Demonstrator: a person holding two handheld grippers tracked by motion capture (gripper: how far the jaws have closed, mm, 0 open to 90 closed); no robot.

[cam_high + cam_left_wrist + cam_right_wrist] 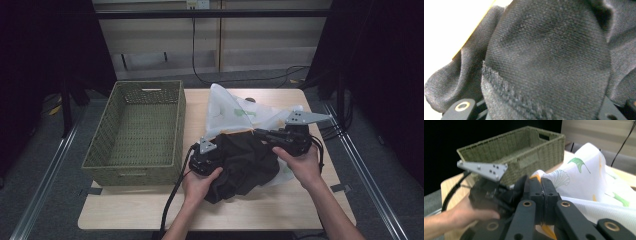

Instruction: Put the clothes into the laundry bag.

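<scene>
Honestly the black garment [245, 165], bunched at the table's [280, 210] front edge, half inside the white leaf-print bag [235, 112], could slip free or snag, since the right gripper [541, 195] pinches only bag fabric and I can't tell what the left gripper's [212, 157] jaws are doing.

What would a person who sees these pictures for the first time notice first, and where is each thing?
The eye falls first on the dark cloth bunched near the middle of the table, with the left gripper and the right gripper both at it. Under and behind it lies a white cloth with green leaf prints, partly raised. On the table's left side stands a green woven basket, with nothing visible inside it.
</scene>
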